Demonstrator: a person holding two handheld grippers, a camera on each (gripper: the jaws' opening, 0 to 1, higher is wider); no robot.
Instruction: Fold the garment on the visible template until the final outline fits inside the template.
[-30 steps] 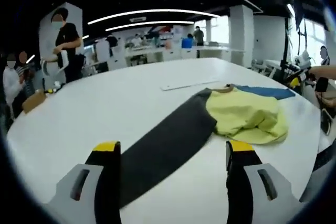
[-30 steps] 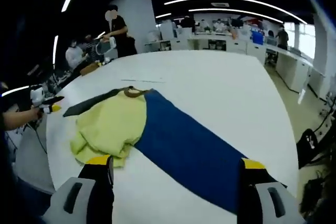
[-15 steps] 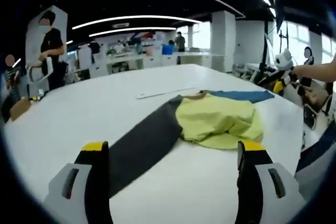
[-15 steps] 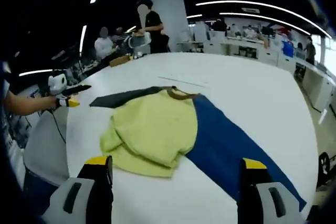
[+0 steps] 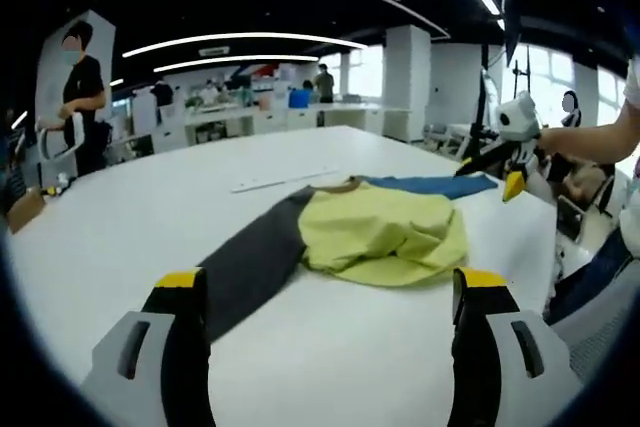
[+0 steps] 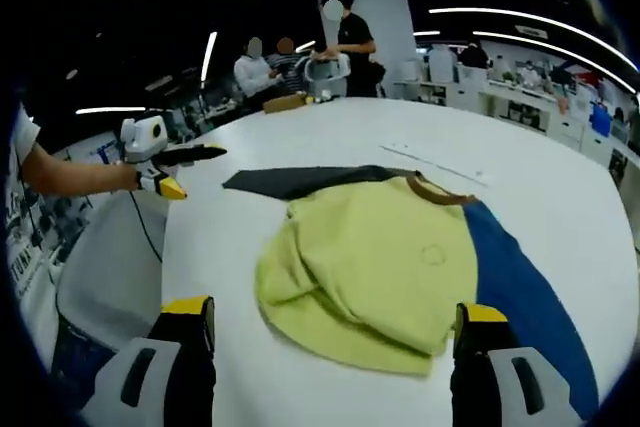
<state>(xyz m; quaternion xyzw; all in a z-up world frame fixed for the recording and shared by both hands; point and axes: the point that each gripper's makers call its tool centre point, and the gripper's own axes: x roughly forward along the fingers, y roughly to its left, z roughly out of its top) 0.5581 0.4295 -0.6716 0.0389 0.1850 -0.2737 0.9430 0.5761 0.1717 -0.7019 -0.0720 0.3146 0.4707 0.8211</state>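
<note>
Wide white table (image 5: 150, 217) under everything, stretching well ahead of both tools. On it, the garment (image 5: 385, 232), a shirt: yellow-green body bunched in a heap at the middle, dark grey sleeve (image 5: 250, 262) and blue sleeve (image 5: 430, 185) laid out flat to opposite sides, long axis along the sleeves, brown collar (image 6: 440, 190) toward the far side. Seen from the left gripper (image 5: 330, 292): grey sleeve reaching toward its left jaw, right gripper (image 5: 510, 142) beyond the blue cuff. Seen from the right gripper (image 6: 330, 322): blue sleeve passing by its right jaw, left gripper (image 6: 160, 162) past the grey cuff. Jaws of both spread wide, gripping nothing, above the table. Thin white strip (image 5: 285, 180) just beyond the collar. People standing (image 5: 75, 97) far off.
</note>
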